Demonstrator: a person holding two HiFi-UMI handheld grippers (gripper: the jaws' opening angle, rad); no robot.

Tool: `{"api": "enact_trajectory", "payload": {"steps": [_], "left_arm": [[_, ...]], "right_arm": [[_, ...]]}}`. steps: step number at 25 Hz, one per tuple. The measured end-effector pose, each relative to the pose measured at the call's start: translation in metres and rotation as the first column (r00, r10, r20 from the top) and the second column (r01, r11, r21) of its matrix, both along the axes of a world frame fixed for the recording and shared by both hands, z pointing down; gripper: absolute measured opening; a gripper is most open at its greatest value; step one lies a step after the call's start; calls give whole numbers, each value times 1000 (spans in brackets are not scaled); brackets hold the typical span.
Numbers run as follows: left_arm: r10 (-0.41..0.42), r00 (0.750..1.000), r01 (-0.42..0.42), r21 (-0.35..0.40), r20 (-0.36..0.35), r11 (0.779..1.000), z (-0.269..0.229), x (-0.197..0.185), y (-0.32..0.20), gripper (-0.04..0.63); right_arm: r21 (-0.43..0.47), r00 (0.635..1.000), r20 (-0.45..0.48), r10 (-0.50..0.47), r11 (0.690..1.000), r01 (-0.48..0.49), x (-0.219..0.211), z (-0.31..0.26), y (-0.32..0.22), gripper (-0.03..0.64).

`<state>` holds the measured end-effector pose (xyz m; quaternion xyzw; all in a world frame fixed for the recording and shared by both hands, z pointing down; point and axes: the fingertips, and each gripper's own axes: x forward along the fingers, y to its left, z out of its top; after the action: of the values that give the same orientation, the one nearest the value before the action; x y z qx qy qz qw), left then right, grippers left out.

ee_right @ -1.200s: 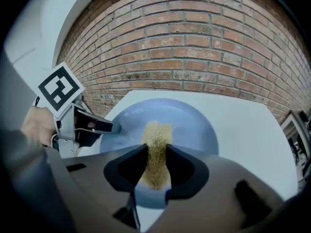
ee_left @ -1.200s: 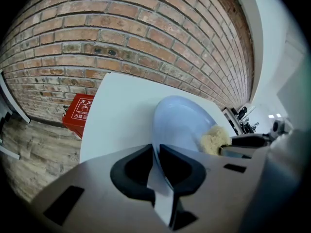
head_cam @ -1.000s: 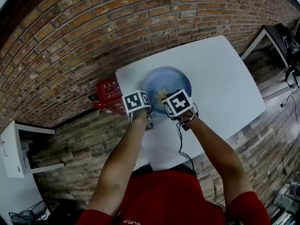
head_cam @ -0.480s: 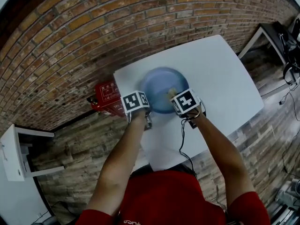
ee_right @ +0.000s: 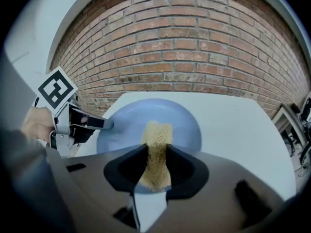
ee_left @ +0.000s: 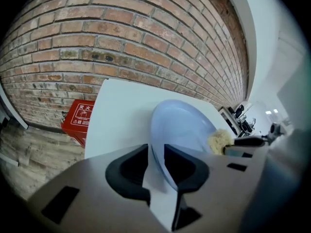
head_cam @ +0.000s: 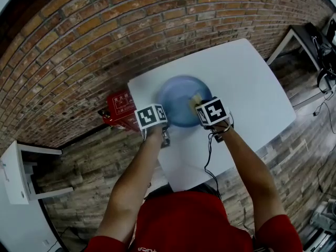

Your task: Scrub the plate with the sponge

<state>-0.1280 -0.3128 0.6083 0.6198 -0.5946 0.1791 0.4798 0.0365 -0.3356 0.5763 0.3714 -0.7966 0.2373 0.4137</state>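
Note:
A pale blue plate (head_cam: pixel 176 96) lies on the white table (head_cam: pixel 247 83), near its left end. My left gripper (head_cam: pixel 160 112) is at the plate's left rim. In the left gripper view the rim (ee_left: pixel 158 130) runs through the gap of the left gripper (ee_left: pixel 156 152). Its jaws have just been opening and stand a little apart around the rim without pressing it. My right gripper (head_cam: pixel 198 103) is shut on a yellow sponge (ee_right: pixel 158 132), held over the right part of the plate (ee_right: pixel 131 125). The sponge (ee_left: pixel 219 141) also shows beside the plate in the left gripper view.
A red box (head_cam: pixel 119 109) stands on the wooden floor against the brick wall (head_cam: pixel 94 41), just left of the table. A white shelf (head_cam: pixel 16 172) is at the far left. A dark-legged table with black gear (head_cam: pixel 315 41) stands at the upper right.
My right gripper has moved to the right across the plate with the sponge in it. The left arm has stayed where it was at the plate's left rim.

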Motion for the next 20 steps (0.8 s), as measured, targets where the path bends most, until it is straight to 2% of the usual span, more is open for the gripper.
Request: {"api": "enact_trajectory", "payload": {"steps": [3,6,8,10,12,15,20], "left_arm": [[9,1000,-10,43,24,999,-14,-8,0,143],[13,996,-23,117,86,993,-38,-21,-2,144],[15,989,-44,191,149,981,-59,-28,-6,141],[15,982,-70,288,189,955,-85,-32,-11,104],[18,982,-93,400,188,912,-115,-30,-15,69],[32,984,-125,547,177,828,-160,-26,-17,40],[55,970,-207,688,236,695,-220,-11,-6,23]], "right_arm": [[21,1000,27,15,1000,-15,-1,-12,-1,120],[64,996,77,34,997,-39,-4,-29,-6,120],[120,987,154,35,991,-54,-11,-47,-11,120],[189,966,257,16,980,-67,-20,-67,-15,120],[262,941,339,-13,962,-81,-30,-91,-16,120],[369,906,419,-70,924,-99,-43,-130,-12,120],[513,843,505,-185,850,-121,-58,-186,6,120]]}}
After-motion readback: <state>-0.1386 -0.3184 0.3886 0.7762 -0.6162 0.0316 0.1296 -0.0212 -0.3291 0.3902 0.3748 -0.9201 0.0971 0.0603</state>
